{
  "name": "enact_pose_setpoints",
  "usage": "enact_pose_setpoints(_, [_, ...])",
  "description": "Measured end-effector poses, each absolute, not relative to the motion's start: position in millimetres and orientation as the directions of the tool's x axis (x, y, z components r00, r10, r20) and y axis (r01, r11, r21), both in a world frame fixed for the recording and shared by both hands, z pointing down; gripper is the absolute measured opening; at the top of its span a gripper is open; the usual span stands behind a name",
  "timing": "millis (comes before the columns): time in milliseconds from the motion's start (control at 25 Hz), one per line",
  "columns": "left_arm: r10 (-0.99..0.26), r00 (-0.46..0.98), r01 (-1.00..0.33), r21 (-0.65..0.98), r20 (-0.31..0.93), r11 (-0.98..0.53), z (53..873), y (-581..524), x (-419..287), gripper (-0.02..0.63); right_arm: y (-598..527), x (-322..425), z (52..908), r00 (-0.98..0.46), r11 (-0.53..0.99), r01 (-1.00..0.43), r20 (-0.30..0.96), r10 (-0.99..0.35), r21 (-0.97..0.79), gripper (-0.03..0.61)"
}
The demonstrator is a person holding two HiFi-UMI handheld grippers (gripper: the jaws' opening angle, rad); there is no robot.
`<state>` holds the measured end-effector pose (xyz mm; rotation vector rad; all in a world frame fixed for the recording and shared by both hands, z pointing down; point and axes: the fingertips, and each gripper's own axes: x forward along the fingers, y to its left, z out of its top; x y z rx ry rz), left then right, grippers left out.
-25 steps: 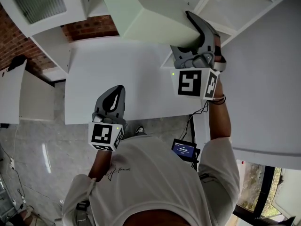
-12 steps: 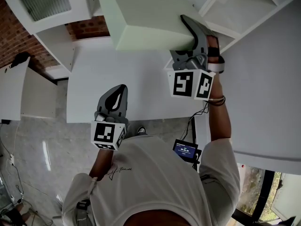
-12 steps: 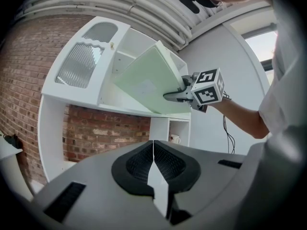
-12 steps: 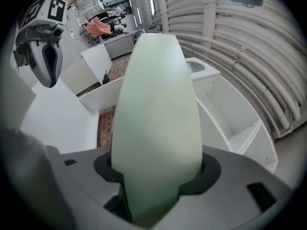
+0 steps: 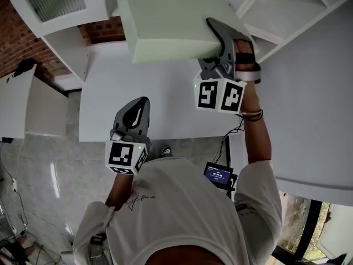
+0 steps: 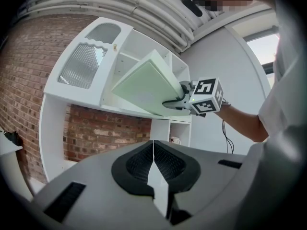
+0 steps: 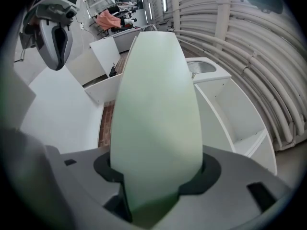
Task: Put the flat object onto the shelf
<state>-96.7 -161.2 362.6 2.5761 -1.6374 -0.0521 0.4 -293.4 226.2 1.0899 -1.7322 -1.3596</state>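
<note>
White is nearly everywhere: a bare white surface (image 5: pixel 160 104) stands against a red brick wall (image 5: pixel 105 32), with a white shelf unit (image 5: pixel 278 7) above it and a grey mottled floor (image 5: pixel 44 186) below. The right gripper (image 5: pixel 219 37) has its jaws clamped on one edge of the pale green flat slab (image 5: pixel 171 21), which is raised and tilted before the shelf unit. The left gripper (image 5: pixel 134 115) hovers over the surface's near edge, its jaws pressed together on nothing. The slab hides the right gripper's lower jaw. Whether its far edge touches a shelf, I cannot tell.

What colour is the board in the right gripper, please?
The board is pale green; the right gripper view shows it best.
</note>
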Motion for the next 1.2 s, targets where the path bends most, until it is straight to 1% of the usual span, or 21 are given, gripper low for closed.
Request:
enact_pose_setpoints(240, [-0.908,0.418,-0.905,0.088,-0.003,-0.417,352.1,-160.2,-100.6,0.015,-298.7,-2.8,237.9,-0.404,0.098,-0.144,0.032,-0.914,0.985,0.281])
enact_pose_setpoints(680, [-0.897,0.428,-0.900,0.034,-0.112,-0.434,301.1,-166.4,-101.9,0.015,-303.0,-7.9,251.0,-0.368,0.096,-0.061,0.067,-0.927,0.994,0.284])
enact_pose_setpoints(920, [-0.864,0.469,-0.880,-0.013,-0.183,-0.475,272.4,-172.6,-87.7,0.015,-305.5,-14.3,255.7,-0.340,0.079,-0.055,0.056,-0.939,0.995,0.287])
enact_pose_setpoints(1200, [-0.830,0.507,-0.859,-0.056,-0.234,-0.509,244.5,-182.0,-75.1,0.015,-304.0,-20.3,257.6,-0.315,0.066,-0.047,0.048,-0.948,0.997,0.288])
